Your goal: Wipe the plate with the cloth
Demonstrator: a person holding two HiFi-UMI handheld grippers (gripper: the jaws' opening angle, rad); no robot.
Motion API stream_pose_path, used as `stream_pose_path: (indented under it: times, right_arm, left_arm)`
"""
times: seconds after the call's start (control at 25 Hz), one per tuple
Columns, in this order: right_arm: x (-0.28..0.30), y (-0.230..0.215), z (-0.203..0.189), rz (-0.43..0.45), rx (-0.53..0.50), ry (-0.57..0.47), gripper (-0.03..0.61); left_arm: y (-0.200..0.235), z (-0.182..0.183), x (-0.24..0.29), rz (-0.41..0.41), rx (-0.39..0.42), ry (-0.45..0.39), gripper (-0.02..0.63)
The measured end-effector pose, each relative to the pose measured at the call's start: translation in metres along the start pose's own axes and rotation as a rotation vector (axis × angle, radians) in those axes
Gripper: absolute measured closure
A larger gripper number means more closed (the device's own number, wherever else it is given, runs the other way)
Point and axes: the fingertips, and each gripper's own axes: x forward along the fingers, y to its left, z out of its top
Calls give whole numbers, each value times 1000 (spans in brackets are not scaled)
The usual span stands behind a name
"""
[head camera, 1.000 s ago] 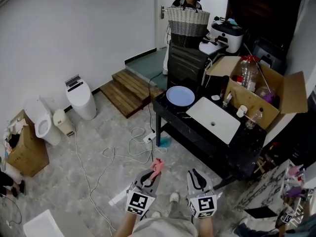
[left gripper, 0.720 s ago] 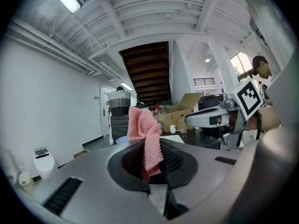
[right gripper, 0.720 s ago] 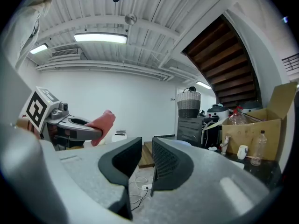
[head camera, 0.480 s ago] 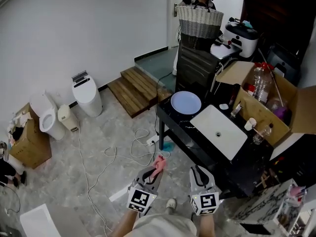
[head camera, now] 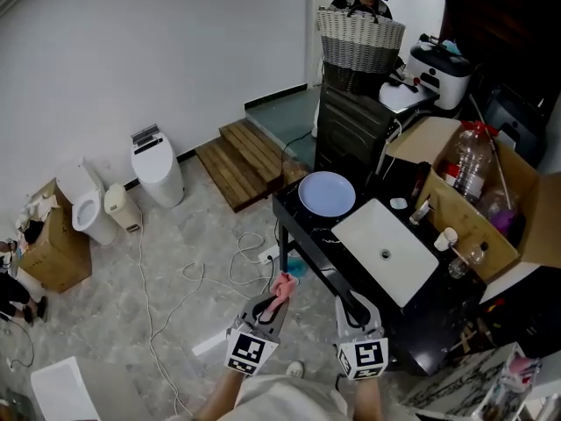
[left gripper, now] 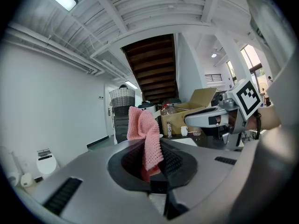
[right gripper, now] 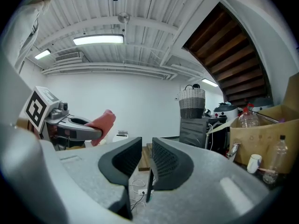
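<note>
The left gripper (head camera: 266, 310) clamps the pink cloth (head camera: 281, 286). The right gripper (head camera: 353, 309) is closed and empty. A bottle (head camera: 474, 159) stands in the cardboard box (head camera: 443, 202), beyond the plate (head camera: 326, 193).

1. Left gripper (head camera: 273, 301): smooth grey moulded shell, black ribbed pads (left gripper: 173, 158), white cube (head camera: 247, 353) printed with black square markers.
2. Right gripper (head camera: 351, 305): matching grey shell, black ribbed pads, similar marker cube (head camera: 368, 356).
3. Person wears a pale top (head camera: 285, 403).
</note>
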Motion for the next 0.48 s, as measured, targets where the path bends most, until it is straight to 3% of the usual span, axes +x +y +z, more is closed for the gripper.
stream_pose_path:
  times: [0.48]
  right_arm:
    - [26,-41,-11,33,24,19,505]
  left_arm:
    - [3,-2,43,29,-5,44,580]
